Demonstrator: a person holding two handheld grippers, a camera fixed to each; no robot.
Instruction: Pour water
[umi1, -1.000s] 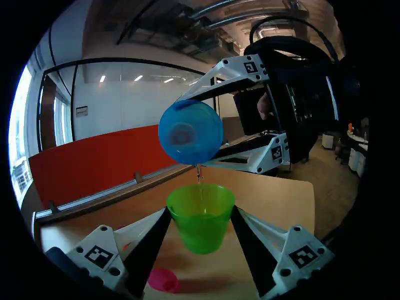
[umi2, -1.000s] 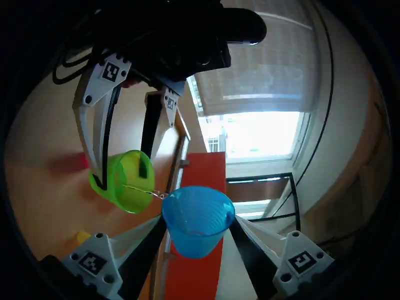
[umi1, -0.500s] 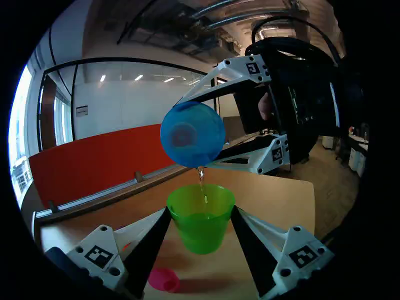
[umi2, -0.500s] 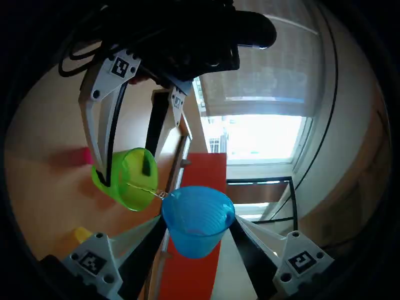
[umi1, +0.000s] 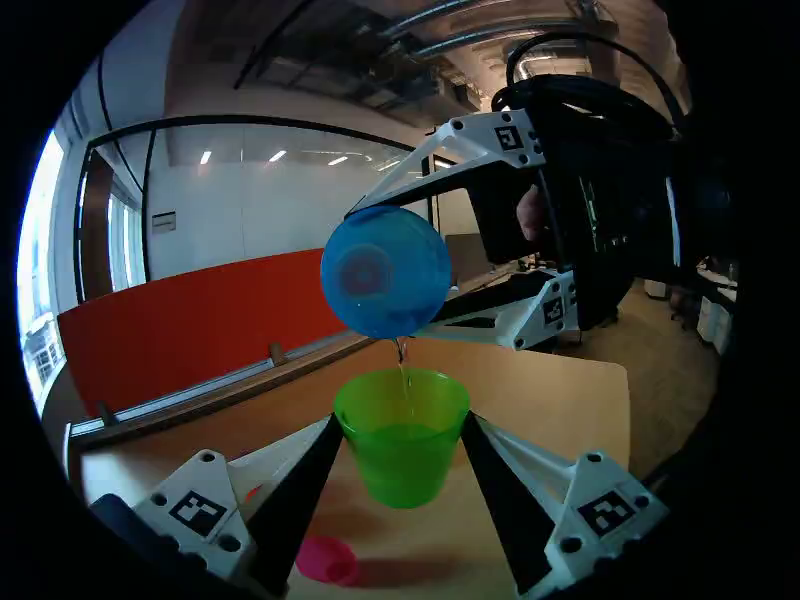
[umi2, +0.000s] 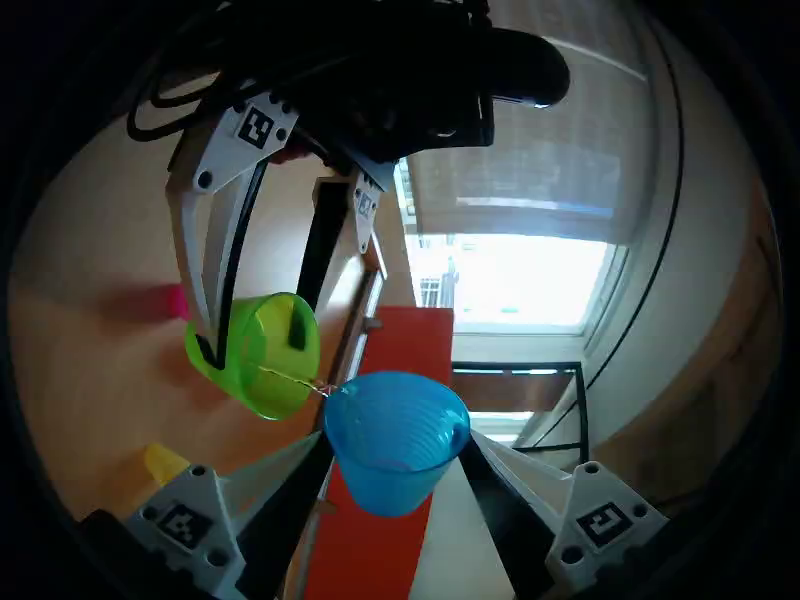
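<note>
Closest to me in the left gripper view, my left gripper (umi1: 402, 425) pinches the green cup (umi1: 402, 470) from both sides, a finger pressed against each wall. The cup sits upright in the grip, partly filled with water, above the wooden worktop (umi1: 560, 400). A pink cup (umi1: 328, 558) stands on the worktop below my left finger. Just above the green cup hangs the blue cup (umi1: 385, 270), tipped over so its base faces my camera, and a thin stream of water (umi1: 402, 358) runs from its lower edge into the green cup's mouth.

In the right gripper view, my right gripper (umi2: 396, 438) is clamped on the blue cup, both fingers hard against its sides (the stream shows here as a fine thread toward the green cup). A yellow cup (umi2: 165, 462) lies on the worktop, near my left finger. Farther off stand a red partition (umi1: 200, 320) and a bright window (umi2: 510, 275).
</note>
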